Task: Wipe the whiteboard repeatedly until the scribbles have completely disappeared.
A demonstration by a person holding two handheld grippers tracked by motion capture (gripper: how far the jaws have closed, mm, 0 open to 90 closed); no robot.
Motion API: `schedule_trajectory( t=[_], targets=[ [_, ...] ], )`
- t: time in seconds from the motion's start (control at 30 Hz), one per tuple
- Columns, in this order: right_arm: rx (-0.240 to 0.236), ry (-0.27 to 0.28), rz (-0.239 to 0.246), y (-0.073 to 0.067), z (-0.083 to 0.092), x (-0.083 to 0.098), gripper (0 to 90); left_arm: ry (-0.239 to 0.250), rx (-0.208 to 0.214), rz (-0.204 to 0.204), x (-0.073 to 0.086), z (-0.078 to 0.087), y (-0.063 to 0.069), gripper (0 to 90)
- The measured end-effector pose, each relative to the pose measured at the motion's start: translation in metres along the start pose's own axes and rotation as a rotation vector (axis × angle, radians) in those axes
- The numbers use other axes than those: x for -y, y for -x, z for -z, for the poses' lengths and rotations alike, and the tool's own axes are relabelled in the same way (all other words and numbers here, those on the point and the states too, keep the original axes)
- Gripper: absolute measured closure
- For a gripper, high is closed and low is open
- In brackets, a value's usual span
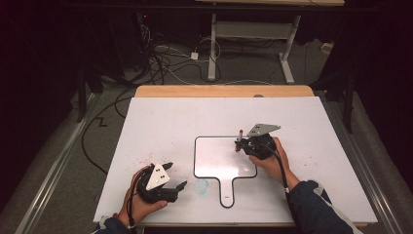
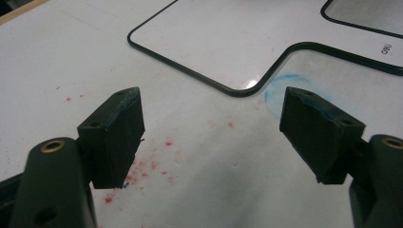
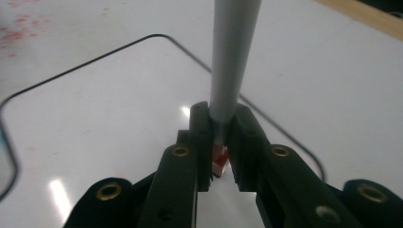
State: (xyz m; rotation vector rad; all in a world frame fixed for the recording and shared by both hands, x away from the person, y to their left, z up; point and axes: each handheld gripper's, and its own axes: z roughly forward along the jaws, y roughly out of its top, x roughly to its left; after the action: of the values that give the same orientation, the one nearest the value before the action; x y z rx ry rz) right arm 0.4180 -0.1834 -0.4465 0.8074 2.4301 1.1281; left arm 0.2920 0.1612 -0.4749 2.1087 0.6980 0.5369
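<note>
A small white board (image 1: 216,163) with a black rim and a short handle lies flat in the middle of the table. My right gripper (image 1: 242,143) hovers over its far right corner, shut on a grey marker (image 1: 240,133) that stands up from the jaws. In the right gripper view the marker's grey barrel (image 3: 233,57) rises between the pads, and its red end (image 3: 219,160) sits low between them, over the board (image 3: 109,123). My left gripper (image 1: 176,175) rests near the table's front left, open with nothing between its fingers. In its own view the left gripper (image 2: 212,107) faces the board's corner (image 2: 214,42).
The white table top (image 1: 160,122) carries red specks (image 2: 142,166) at front left and a blue smudge (image 1: 202,185) beside the board's handle. A wooden edge (image 1: 224,91) runs along the far side. Cables (image 1: 160,63) and another table's legs lie on the floor beyond.
</note>
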Motion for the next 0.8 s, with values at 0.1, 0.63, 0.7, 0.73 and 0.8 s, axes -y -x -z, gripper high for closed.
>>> schedule_trajectory(
  t=[0.1, 0.63, 0.7, 0.73, 0.8],
  targets=[
    [-0.032, -0.025, 0.034, -0.012, 0.004, 0.000, 81.4, -0.001, -0.003, -0.003, 0.000, 0.001, 0.000, 21.9],
    [-0.074, -0.003, 0.003, -0.025, 0.046, 0.009, 81.2, -0.006, -0.003, -0.010, 0.000, -0.002, -0.002, 21.8],
    [-0.072, 0.009, -0.007, -0.024, 0.060, 0.008, 81.2, -0.006, -0.002, -0.009, 0.000, -0.002, -0.003, 21.9],
    [-0.072, 0.011, -0.017, -0.023, 0.067, 0.008, 81.2, -0.008, -0.002, -0.009, 0.000, -0.002, -0.003, 21.9],
    [-0.076, 0.002, -0.041, -0.019, 0.082, 0.011, 81.2, -0.011, -0.001, -0.010, 0.000, -0.002, -0.003, 21.9]
  ],
)
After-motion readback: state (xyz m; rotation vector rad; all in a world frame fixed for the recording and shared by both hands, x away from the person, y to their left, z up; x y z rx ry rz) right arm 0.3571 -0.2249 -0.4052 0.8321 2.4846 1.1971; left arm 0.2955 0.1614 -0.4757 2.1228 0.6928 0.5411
